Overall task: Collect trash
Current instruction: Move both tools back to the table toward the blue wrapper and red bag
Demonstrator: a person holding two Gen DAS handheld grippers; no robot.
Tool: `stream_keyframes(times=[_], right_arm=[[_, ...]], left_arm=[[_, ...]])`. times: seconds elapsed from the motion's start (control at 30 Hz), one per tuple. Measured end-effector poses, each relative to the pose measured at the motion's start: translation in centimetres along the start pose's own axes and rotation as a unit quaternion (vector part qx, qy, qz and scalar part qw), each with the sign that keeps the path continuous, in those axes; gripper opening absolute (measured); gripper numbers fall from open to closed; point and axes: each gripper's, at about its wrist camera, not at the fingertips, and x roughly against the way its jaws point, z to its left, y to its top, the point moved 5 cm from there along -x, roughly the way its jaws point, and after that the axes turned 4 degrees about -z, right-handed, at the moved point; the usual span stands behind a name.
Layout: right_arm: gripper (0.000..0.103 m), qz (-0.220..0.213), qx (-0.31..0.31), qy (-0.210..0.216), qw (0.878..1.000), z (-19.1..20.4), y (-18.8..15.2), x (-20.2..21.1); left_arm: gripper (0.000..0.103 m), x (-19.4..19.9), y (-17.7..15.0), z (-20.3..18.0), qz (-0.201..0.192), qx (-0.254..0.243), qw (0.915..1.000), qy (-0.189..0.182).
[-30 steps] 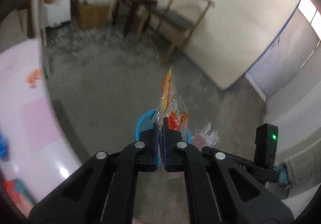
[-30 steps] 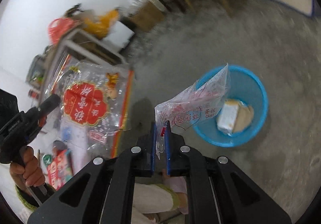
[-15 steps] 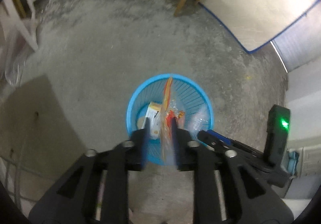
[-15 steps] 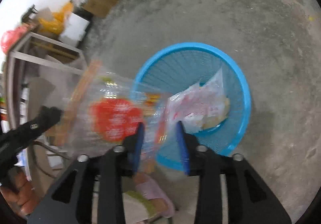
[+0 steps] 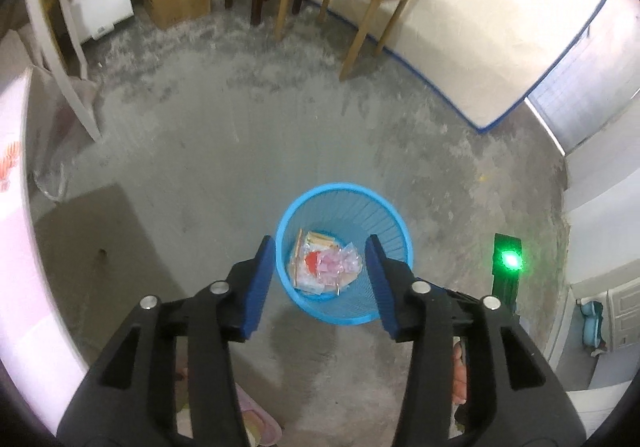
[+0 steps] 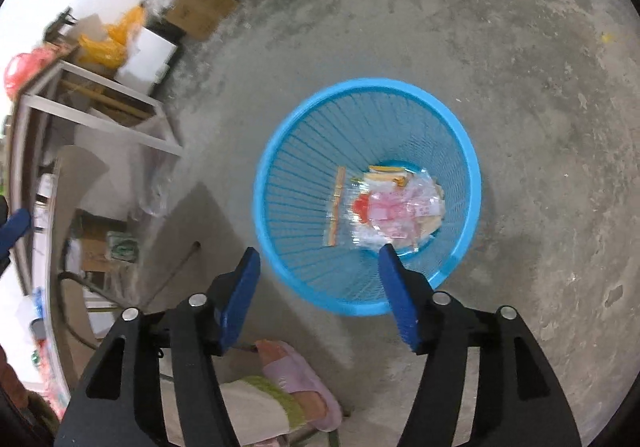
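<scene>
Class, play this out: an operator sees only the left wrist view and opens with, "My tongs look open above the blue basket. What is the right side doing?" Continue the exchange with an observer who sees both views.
Observer: The right tongs are open too, empty, hanging over the near rim of the blue basket.
Operator: Anything close to the basket that I can't see?
Observer: Yes, a foot in a pink slipper stands on the floor just short of it, under the right tongs.
Operator: What is left of the basket?
Observer: A metal-framed shelf with an orange bag on top; the clear wrappers lie at the basket's bottom.
</scene>
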Motion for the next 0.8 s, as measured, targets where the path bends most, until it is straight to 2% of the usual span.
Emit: stream_keyframes(times=[0.1, 0.27, 0.33, 0.53, 0.7, 0.8], right_arm=[[0.065, -0.011, 0.003, 0.023, 1.000, 1.4, -0.5, 2.7], [0.071, -0.023, 0.035, 0.060, 0.997, 5.6, -0.8, 7.2], [0.073, -0.027, 0.053, 0.078, 0.995, 7.6, -0.8, 8.5], [0.074, -0.017, 0.131, 0.137, 0.982, 16.2, -2.7, 11.5], [0.074, 0.003, 0.212, 0.173, 0.962, 23.7, -5.6, 12.7], [0.074, 0.023, 0.266, 0.193, 0.944, 29.1, -8.1, 12.6]], left_arm=[[0.054, 5.2, -1.2, 0.0, -0.032, 0.001, 0.9993, -0.019], [0.063, 12.7, -4.0, 0.8, -0.084, -0.019, 0.9962, -0.011], [0.065, 16.4, -5.6, 2.0, -0.114, -0.021, 0.9932, 0.009], [0.068, 24.8, -11.1, 7.0, -0.170, 0.002, 0.9830, 0.071], [0.069, 31.1, -17.1, 12.0, -0.215, 0.041, 0.9645, 0.148], [0.070, 34.0, -20.7, 14.6, -0.239, 0.079, 0.9519, 0.174]])
